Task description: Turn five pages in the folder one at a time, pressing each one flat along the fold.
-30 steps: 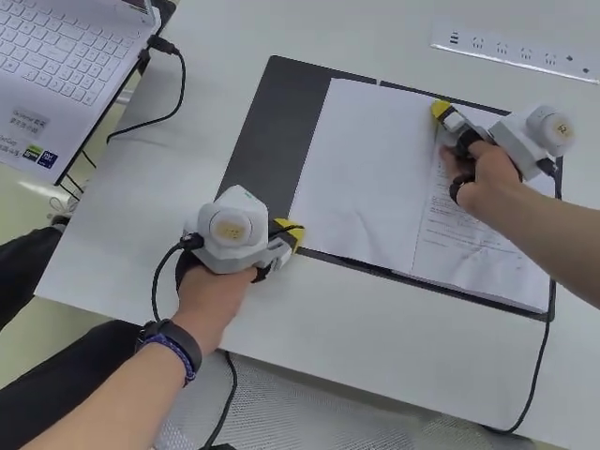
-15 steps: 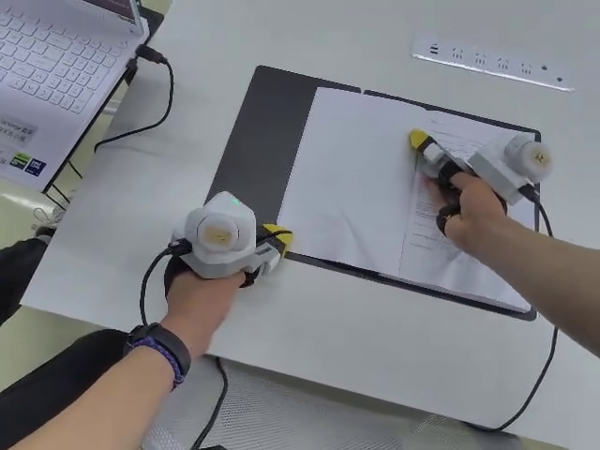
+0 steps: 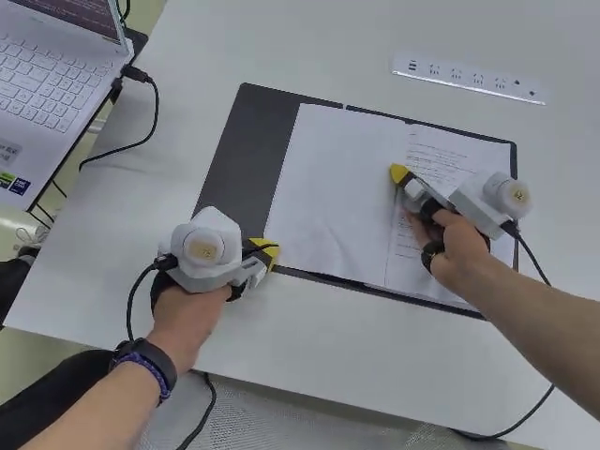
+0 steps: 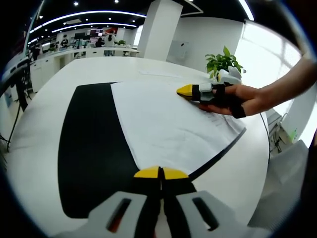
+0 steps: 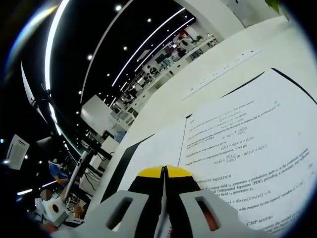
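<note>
Our folder [image 3: 246, 159] lies open on the surface [image 3: 309, 337]. Our right tool [image 3: 399, 175], tips pinched together empty, pushes by the fold [image 3: 386, 262] to flatten the page [image 3: 333, 197]. Our left tool [image 3: 265, 249], pinched empty too, rests at the folder's edge, maybe steadying it.

left tongs [image 3: 265, 249] closed, right tongs [image 3: 398, 174] closed

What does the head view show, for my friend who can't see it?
An open black folder lies on a white table; the right gripper, shut, rests its yellow tip on the pages at the fold. The left gripper, shut, sits at the folder's near edge.
</note>
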A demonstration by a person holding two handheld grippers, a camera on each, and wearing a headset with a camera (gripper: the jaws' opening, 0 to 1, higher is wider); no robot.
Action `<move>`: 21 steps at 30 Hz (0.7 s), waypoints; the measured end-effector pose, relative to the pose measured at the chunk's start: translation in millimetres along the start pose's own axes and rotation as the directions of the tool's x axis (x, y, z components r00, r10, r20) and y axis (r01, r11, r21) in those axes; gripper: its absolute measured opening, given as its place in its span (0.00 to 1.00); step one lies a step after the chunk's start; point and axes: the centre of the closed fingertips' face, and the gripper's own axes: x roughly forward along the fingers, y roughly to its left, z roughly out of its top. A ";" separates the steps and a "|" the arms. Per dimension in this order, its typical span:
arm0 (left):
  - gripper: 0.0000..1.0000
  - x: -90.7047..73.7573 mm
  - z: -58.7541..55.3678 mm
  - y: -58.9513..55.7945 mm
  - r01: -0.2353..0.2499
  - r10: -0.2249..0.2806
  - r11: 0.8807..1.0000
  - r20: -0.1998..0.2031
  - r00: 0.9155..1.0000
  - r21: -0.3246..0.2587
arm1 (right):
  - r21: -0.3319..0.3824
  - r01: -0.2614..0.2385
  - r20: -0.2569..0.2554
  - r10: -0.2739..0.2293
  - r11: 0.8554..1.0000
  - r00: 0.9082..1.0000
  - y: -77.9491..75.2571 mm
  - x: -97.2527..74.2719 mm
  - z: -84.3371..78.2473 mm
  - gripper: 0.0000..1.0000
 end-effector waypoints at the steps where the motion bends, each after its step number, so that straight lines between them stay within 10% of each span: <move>1: 0.00 0.1 -0.1 0.1 0.000 0.000 1.000 0.000 1.000 0.000 | -0.005 -0.003 -0.004 0.003 1.000 1.000 0.0 -1.4 -1.4 0.00; 21: 0.00 3.8 -3.0 4.6 0.006 -0.006 1.000 0.013 1.000 -0.001 | 0.012 -0.025 -0.030 0.025 1.000 0.999 9.3 -46.9 -40.7 0.00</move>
